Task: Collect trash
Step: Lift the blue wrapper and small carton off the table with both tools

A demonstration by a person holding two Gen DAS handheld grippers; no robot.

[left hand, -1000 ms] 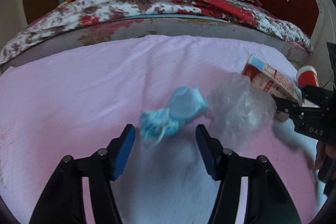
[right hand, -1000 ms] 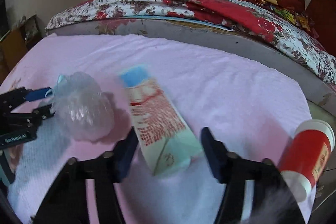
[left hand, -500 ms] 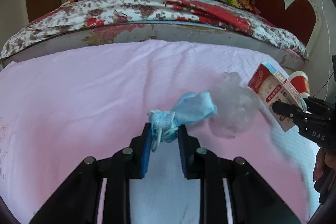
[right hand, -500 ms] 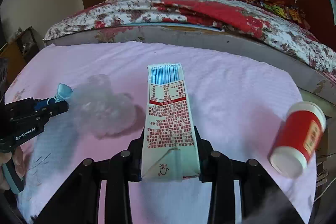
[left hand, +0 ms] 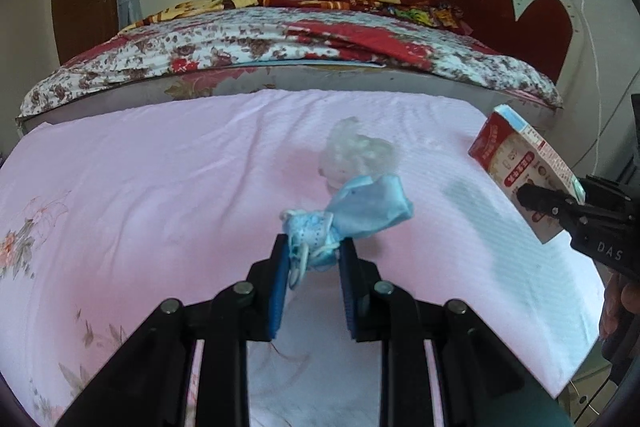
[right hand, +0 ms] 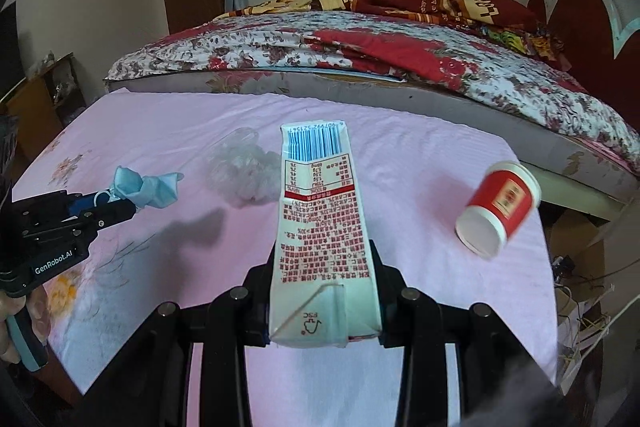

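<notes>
We have the left claw [left hand: 312,259] clenched on a crumpled blue face mask [left hand: 352,215]; its blue pads [left hand: 280,283] pinch the bunched end with the ear loops, and the rest of the mask fans out ahead of the tips and a little to the right, clear of the pink sheet [left hand: 160,187] below. From the right wrist view that same claw [right hand: 120,207] sits off to the left with the mask [right hand: 148,187] sticking out past its tips.

Our right claw [right hand: 324,307] is grasping a drink carton [right hand: 320,227] by its lower end, one finger on each side, so the carton stands straight ahead of the claw with the barcode end farthest away (the printing reads upside down to us). Seen from the left wrist view, the carton [left hand: 524,179] hangs at the far right, tilted, in the black fingers of that claw [left hand: 540,203].

A wad of clear plastic wrap [left hand: 356,155] lies on the sheet just beyond the left claw's mask, and to the left of the carton in the right view [right hand: 244,175], between the two claws. A red paper cup [right hand: 500,207] with a white rim lies on its side to the right of the right claw, near the sheet's edge, its mouth towards us. Beyond everything, ahead of both claws, a bed with a flowered cover [right hand: 360,55] runs across.
</notes>
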